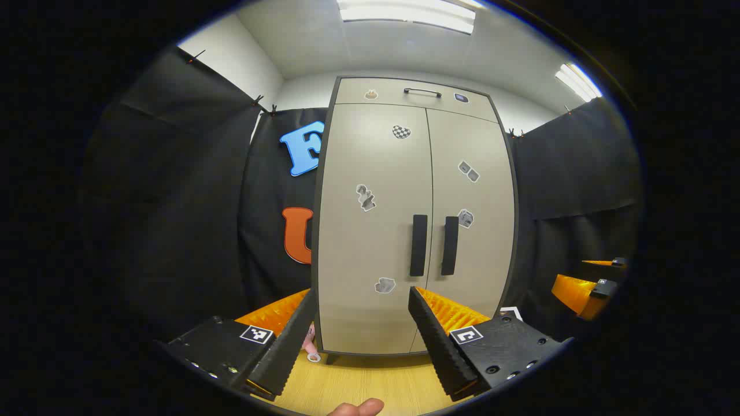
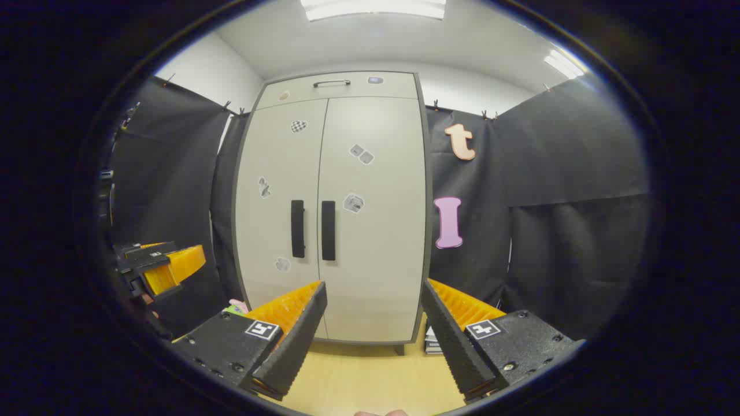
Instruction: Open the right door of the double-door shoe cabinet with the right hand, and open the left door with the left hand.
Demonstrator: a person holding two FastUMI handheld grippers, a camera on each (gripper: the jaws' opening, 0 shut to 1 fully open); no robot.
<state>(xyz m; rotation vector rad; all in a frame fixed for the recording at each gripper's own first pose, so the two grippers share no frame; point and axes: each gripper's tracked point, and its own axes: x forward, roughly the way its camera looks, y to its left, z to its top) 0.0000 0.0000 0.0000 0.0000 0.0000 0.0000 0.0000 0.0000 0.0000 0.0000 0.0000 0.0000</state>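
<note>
The cabinet (image 1: 413,231) stands upright on the wooden floor (image 1: 370,384), both doors closed. On the left door (image 1: 373,231) and right door (image 1: 471,225), the handles (image 1: 418,245) sit side by side at the centre seam. The left gripper (image 1: 363,341) hangs in front of the cabinet, well apart from it, fingers released. The right gripper (image 2: 374,338) does likewise, fingers spread, touching nothing.
</note>
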